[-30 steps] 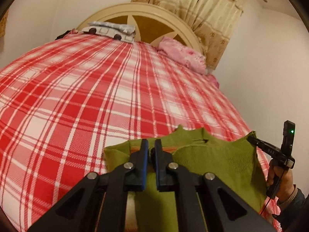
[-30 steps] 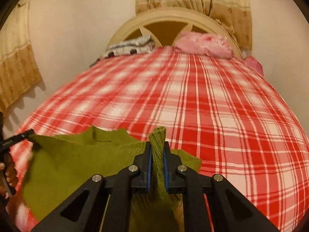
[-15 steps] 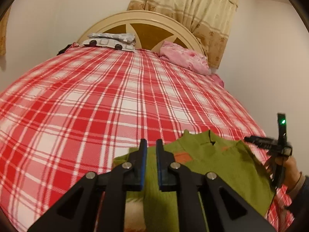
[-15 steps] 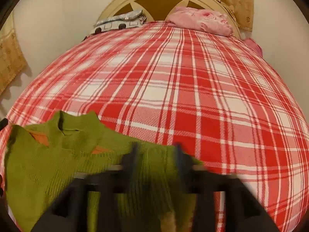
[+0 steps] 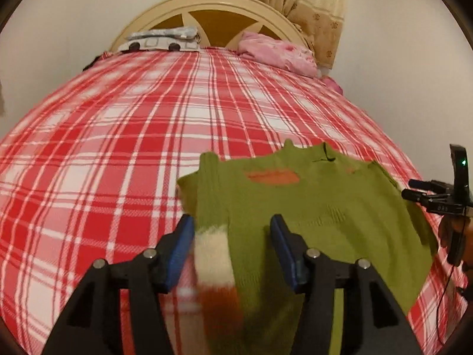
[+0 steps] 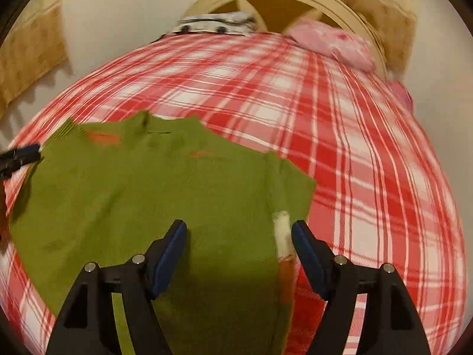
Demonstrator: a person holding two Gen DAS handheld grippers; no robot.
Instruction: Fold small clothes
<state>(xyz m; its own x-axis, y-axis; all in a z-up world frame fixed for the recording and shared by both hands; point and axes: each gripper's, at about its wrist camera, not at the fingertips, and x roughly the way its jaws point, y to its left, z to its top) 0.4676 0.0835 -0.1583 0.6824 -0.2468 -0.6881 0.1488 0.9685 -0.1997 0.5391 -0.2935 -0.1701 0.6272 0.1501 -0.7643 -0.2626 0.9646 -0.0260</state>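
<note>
Two hand-held grippers are in view, both with jaws spread wide and gripping nothing. The left hand-held gripper [image 5: 232, 236] hangs over the near left part of the green sweater [image 5: 319, 207], its blue pads [image 5: 180, 251] either side of a white and orange patch of the garment. The right hand-held gripper [image 6: 239, 239] hangs over the sweater's near right edge [image 6: 165, 195], where a white and orange strip shows between the jaws.

The sweater lies spread flat on the bed [image 5: 133, 136], near its foot, collar toward the headboard [image 5: 212, 3]. The bed carries a red and white checked cover. No containers are in view. At the head end rest a grey-and-white patterned pillow [image 5: 162, 40] and a pink bundle of cloth [image 5: 278, 53], well apart from the sweater. A beige curtain [image 5: 313, 3] hangs behind the headboard.
</note>
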